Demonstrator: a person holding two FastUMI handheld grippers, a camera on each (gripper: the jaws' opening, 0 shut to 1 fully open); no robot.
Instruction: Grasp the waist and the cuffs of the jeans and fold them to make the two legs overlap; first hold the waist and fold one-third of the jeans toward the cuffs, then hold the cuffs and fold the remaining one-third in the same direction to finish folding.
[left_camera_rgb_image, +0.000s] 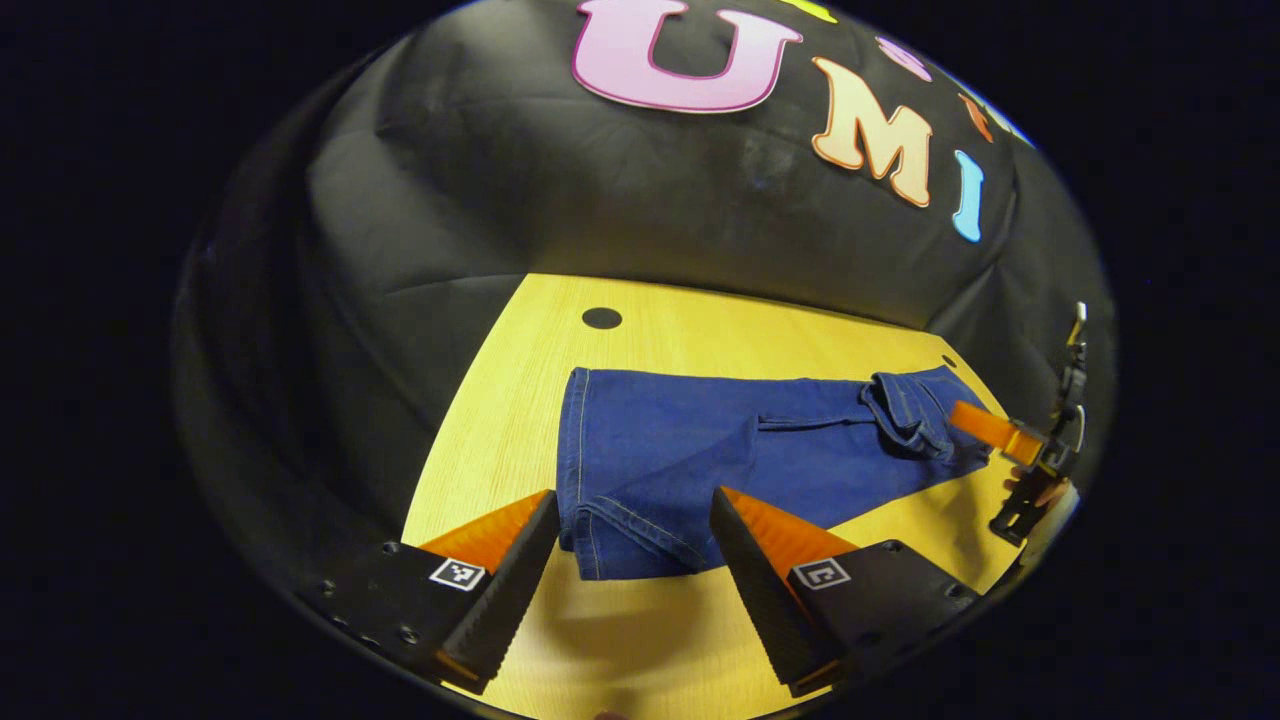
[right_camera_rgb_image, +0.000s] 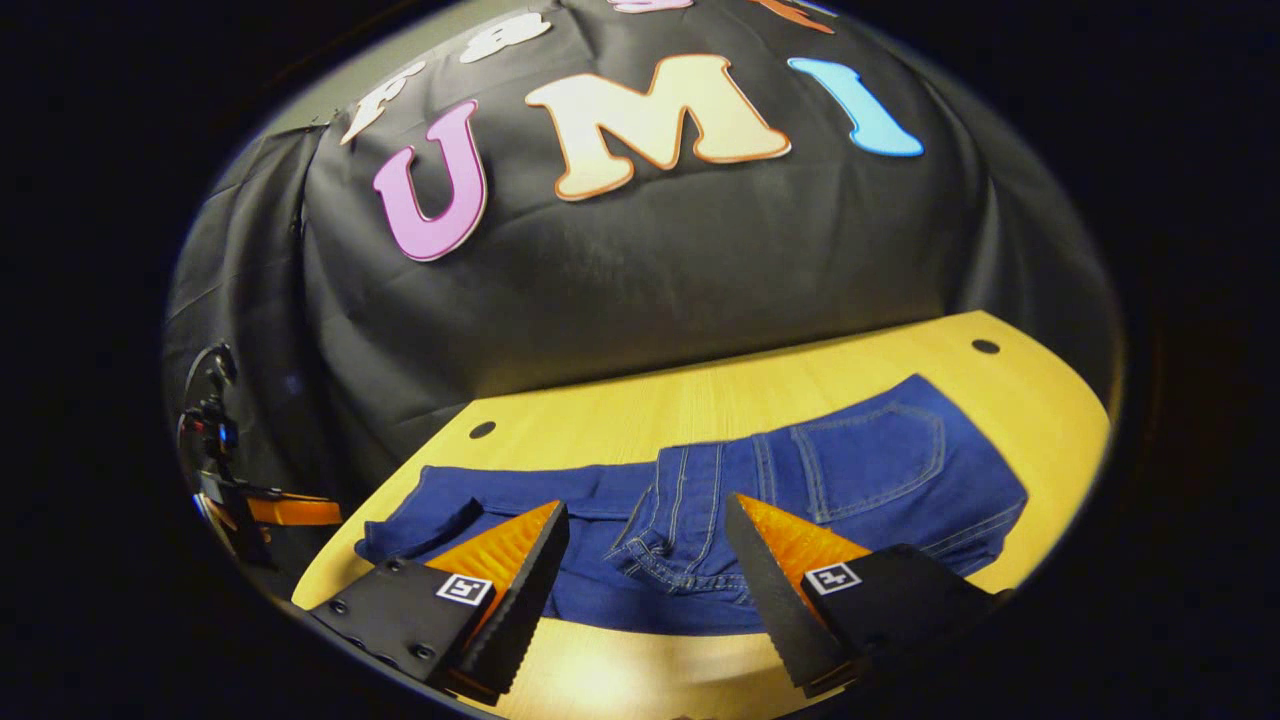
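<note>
Blue jeans lie flat across the yellow table, the legs one over the other. The cuff end lies nearest my left gripper, which is open, a finger on either side of the cuffs and just above them. In the left gripper view the waist is at the far right, bunched, with the right gripper's finger next to it. In the right gripper view my right gripper is open over the crumpled waistband. A back pocket faces up to its right.
The black cloth wall closes the table's far side. Small dark holes mark the tabletop near its far edge. The left gripper and the hand holding it are at the left of the right gripper view.
</note>
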